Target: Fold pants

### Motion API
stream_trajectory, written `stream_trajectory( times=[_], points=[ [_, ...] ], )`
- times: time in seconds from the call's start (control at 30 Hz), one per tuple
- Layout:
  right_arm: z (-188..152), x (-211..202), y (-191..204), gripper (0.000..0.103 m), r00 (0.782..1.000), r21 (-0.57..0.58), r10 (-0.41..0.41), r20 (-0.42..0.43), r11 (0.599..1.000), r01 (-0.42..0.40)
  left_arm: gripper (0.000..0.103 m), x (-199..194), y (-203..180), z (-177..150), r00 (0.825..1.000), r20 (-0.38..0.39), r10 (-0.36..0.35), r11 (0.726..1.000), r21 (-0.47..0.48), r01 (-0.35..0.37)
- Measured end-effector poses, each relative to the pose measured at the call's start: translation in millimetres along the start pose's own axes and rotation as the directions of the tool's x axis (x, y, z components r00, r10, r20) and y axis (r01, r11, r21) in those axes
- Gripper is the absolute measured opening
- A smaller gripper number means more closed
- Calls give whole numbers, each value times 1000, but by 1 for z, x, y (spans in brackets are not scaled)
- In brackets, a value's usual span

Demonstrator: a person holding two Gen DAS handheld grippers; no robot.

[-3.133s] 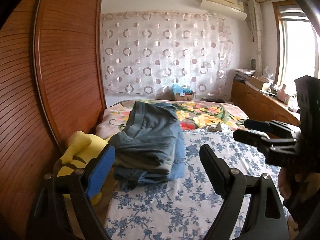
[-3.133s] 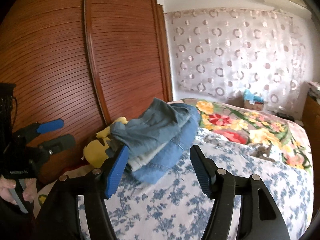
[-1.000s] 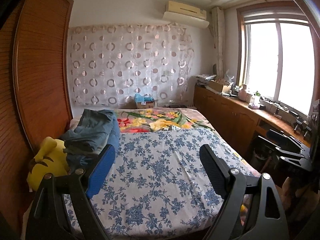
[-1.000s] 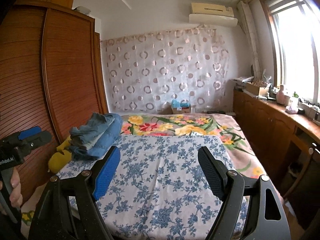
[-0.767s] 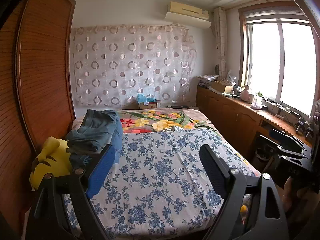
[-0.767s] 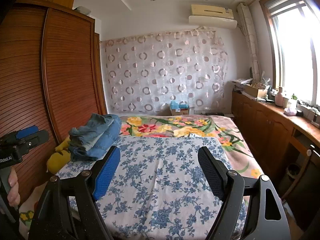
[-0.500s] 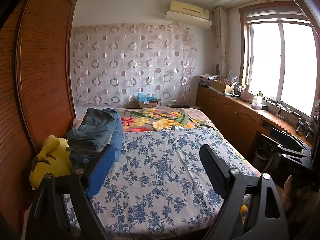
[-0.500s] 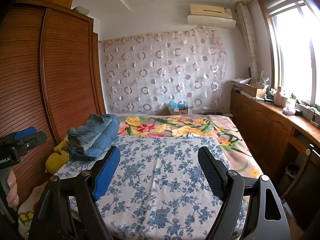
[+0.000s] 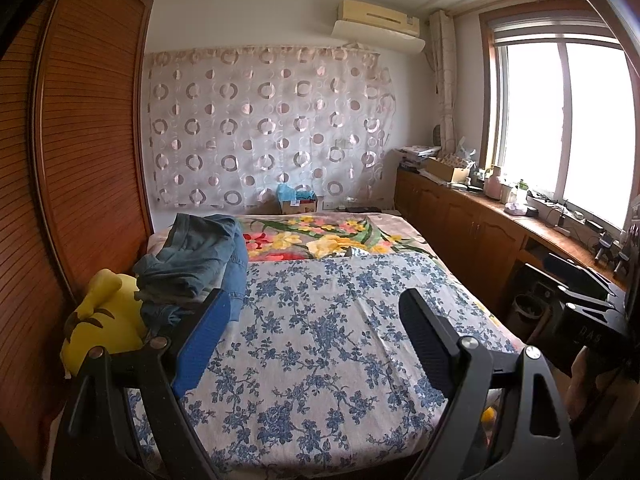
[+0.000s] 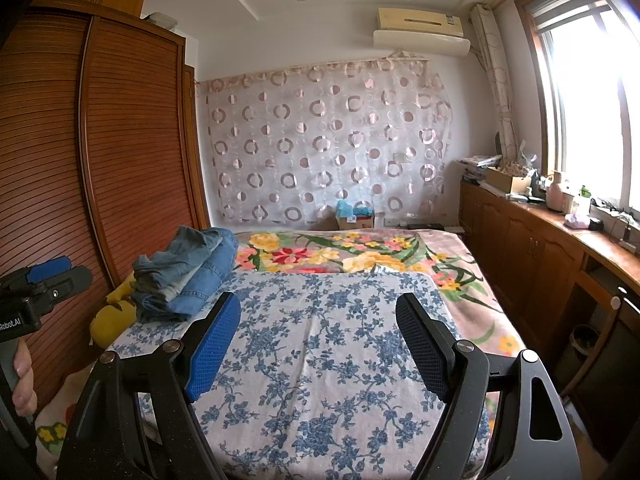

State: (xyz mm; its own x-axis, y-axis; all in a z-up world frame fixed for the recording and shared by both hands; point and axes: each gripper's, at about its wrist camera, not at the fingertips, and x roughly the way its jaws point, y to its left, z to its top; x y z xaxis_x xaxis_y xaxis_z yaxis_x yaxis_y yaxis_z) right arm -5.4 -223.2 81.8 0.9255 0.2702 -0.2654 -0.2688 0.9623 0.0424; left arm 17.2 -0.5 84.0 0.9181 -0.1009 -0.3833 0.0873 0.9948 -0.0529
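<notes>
A stack of folded blue denim pants [image 9: 192, 264] [image 10: 186, 276] lies on the left side of the bed, partly on a yellow plush toy [image 9: 102, 320] [image 10: 114, 312]. My left gripper [image 9: 314, 338] is held back over the foot of the bed, open with nothing between its fingers. My right gripper [image 10: 318, 344] is also open and empty over the blue-flowered sheet [image 9: 320, 340] [image 10: 320, 340]. Each gripper shows at the edge of the other's view, held in a hand [image 10: 22, 380].
A wooden wardrobe [image 9: 80, 152] [image 10: 100, 160] runs along the bed's left side. Low wooden cabinets [image 9: 460, 232] [image 10: 540, 256] with clutter stand under the window on the right. A floral blanket [image 9: 320, 240] covers the far half; a cardboard box [image 10: 354, 220] sits beyond it.
Three seconds ago both grippers were close to the pants stack; since then they have pulled back to the foot of the bed. Over the last second the views barely shift.
</notes>
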Motion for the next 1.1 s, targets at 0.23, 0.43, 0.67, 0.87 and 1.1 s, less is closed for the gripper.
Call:
stream_trajectory(
  times=[0.23,0.43,0.67,0.87,1.1],
  points=[
    [0,0,0,82,1000,1,1,0,1000,-1,87,0,-1,1,1000,0,0,1000,0,0],
    [-1,0,-1,82,1000,5,0,-1,1000,0,87,-1,-2,0,1000,2,-3,1000,1,3],
    [-1,0,-1,82,1000,2,-2,1,1000,2,87,0,0,-5,1000,2,-1,1000,2,1],
    [-2,0,-2,82,1000,1,-4,2,1000,4,87,0,-1,-5,1000,2,0,1000,1,0],
    [-3,1,-1,82,1000,-1,-3,0,1000,3,87,2,2,-8,1000,-3,1,1000,0,-1]
  ],
)
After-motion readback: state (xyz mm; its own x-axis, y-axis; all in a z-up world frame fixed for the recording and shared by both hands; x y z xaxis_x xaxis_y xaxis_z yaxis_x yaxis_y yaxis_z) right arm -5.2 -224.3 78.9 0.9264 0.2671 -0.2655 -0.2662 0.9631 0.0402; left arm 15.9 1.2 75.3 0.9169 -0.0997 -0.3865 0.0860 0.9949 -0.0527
